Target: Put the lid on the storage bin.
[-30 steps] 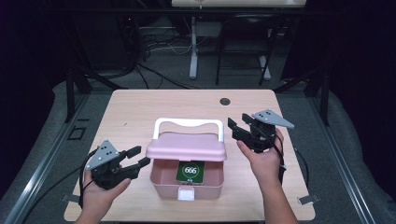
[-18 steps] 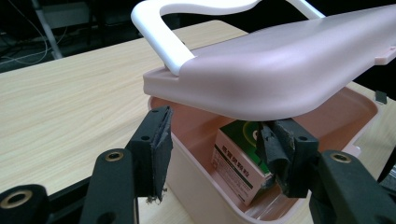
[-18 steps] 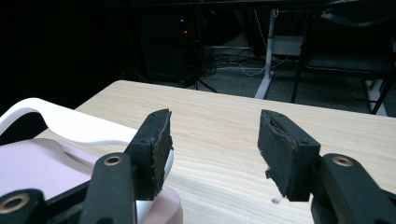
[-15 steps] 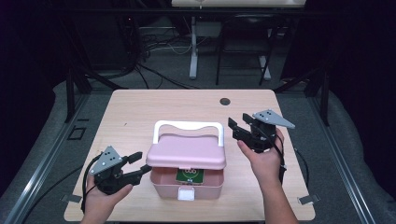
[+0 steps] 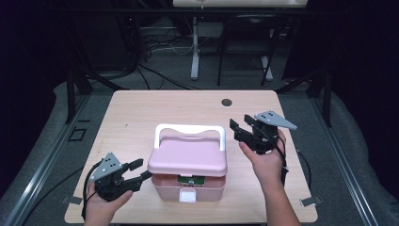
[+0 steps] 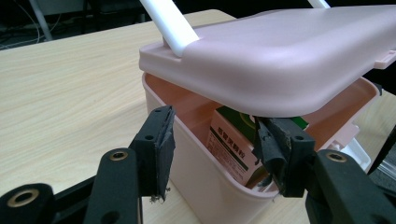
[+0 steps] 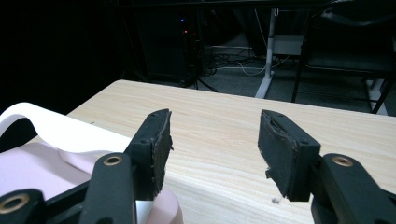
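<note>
On the bench (image 5: 141, 113), the pink box lid (image 5: 188, 160) is nearly shut; both grippers, left (image 5: 134, 172) and right (image 5: 241, 133), fingers released, should next press it closed.

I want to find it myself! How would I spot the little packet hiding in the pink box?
Look at the wooden table, then the pink box at its front. Under the half-closed lid stands a green and white carton, the one printed thing there.
</note>
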`<state>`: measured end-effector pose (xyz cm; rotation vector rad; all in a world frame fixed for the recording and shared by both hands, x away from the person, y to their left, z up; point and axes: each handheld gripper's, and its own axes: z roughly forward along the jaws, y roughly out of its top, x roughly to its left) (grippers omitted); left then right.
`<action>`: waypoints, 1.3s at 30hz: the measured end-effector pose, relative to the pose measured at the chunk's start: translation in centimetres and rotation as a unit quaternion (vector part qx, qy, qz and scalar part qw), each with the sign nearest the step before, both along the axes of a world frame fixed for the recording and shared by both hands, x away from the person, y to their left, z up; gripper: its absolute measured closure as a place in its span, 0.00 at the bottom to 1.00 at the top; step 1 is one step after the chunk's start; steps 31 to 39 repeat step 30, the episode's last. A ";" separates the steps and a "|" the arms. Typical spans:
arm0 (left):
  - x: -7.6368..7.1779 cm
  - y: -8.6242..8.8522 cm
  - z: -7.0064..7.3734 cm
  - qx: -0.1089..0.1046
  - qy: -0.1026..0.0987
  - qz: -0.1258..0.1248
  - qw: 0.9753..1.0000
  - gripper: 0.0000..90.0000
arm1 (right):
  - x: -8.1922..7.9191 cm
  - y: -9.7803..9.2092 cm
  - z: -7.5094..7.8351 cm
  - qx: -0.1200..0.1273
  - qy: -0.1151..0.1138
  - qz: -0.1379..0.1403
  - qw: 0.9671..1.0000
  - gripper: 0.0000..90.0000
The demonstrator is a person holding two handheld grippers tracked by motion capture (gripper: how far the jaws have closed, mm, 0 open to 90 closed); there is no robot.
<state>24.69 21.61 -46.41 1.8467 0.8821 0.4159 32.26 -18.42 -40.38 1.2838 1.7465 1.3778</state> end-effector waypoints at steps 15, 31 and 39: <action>-0.6 0.3 -1.2 0.008 0.017 -0.003 1.000 0.54 | 0.0 0.0 0.0 0.001 0.000 0.001 1.000 0.48; -1.0 0.8 -2.3 0.034 0.032 0.003 0.999 0.55 | 0.0 0.0 0.0 0.000 -0.001 0.001 1.000 0.49; -1.0 0.8 -2.3 0.034 0.032 0.003 0.999 0.55 | 0.0 0.0 0.0 0.000 -0.001 0.001 1.000 0.49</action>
